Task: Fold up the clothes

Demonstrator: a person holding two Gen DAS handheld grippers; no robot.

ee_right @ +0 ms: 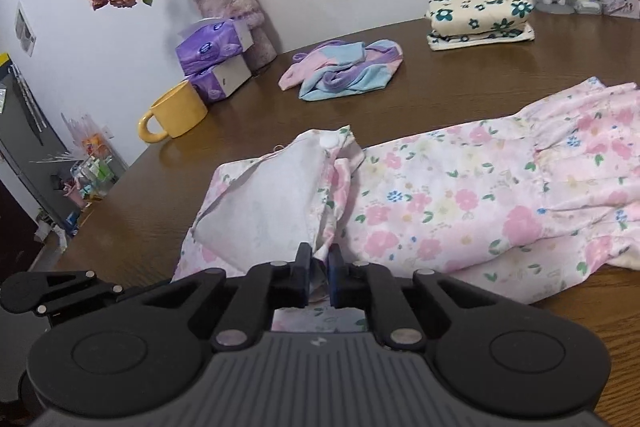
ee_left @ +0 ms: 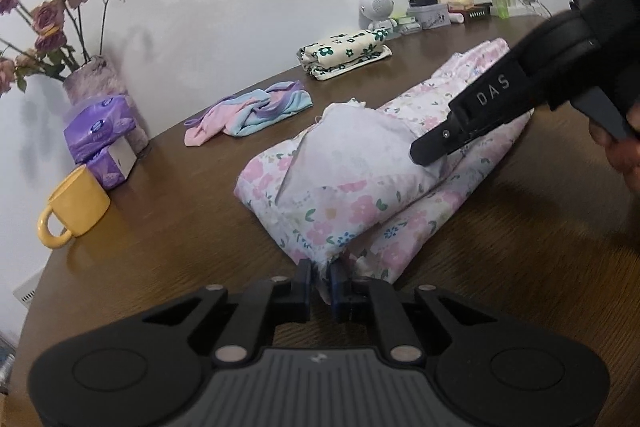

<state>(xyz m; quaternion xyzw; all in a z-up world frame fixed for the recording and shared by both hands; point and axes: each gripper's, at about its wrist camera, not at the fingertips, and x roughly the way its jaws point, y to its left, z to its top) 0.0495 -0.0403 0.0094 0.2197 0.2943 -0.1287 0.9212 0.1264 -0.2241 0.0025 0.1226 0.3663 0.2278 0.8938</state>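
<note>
Left gripper (ee_left: 321,281): fingers closed on the near corner of the pink floral garment (ee_left: 360,179). Right gripper (ee_right: 319,267): fingers pinched on a fold of the same garment, which lies half-folded on the brown surface (ee_left: 180,227). Counts: one folded cream floral garment (ee_left: 344,53), one crumpled pastel garment (ee_left: 250,113), one yellow mug (ee_left: 74,205), two purple tissue packs (ee_left: 100,139). Both grippers point down at a slant.

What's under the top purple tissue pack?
Another purple pack lies under the top tissue pack, on the brown table. Its top face is covered, so whether anything is sandwiched between them cannot be seen.
</note>
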